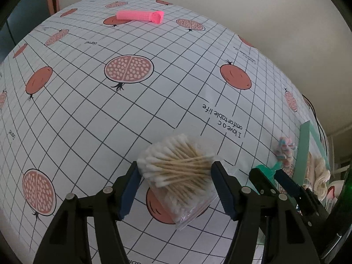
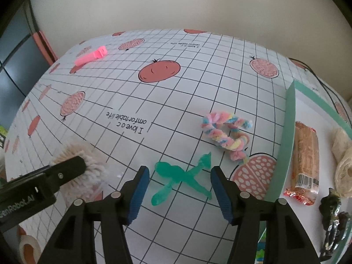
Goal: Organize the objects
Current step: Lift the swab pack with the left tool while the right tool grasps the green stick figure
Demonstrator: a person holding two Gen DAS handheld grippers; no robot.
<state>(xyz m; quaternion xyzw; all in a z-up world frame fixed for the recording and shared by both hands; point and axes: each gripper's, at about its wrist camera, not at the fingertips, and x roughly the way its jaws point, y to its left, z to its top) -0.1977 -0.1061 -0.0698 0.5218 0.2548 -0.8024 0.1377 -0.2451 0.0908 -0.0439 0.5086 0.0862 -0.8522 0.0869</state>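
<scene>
L gripper [image 1: 176,177] wide open, pads either side of a clear bag of cotton swabs [image 1: 179,176] lying on the table [image 1: 88,110]; left pad right at the bag's edge, cannot tell if touching, right pad close beside it. R gripper [image 2: 179,186] also wide, straddling a green translucent plastic figure [image 2: 180,176] flat on the table, gaps on both sides, nothing gripped. Just beyond the figure, to its right: twisted pastel pipe cleaner [image 2: 226,132]. Pink hair roller [image 1: 139,15] lies far off near the table's back edge. At right, a white tray w/ mint-green rim [image 2: 288,132] holds a wrapped snack bar [image 2: 305,156], cream-coloured rolls [image 2: 343,154] and dark toy figures [image 2: 333,217]. Tablecloth: grid w/ pomegranate print.
</scene>
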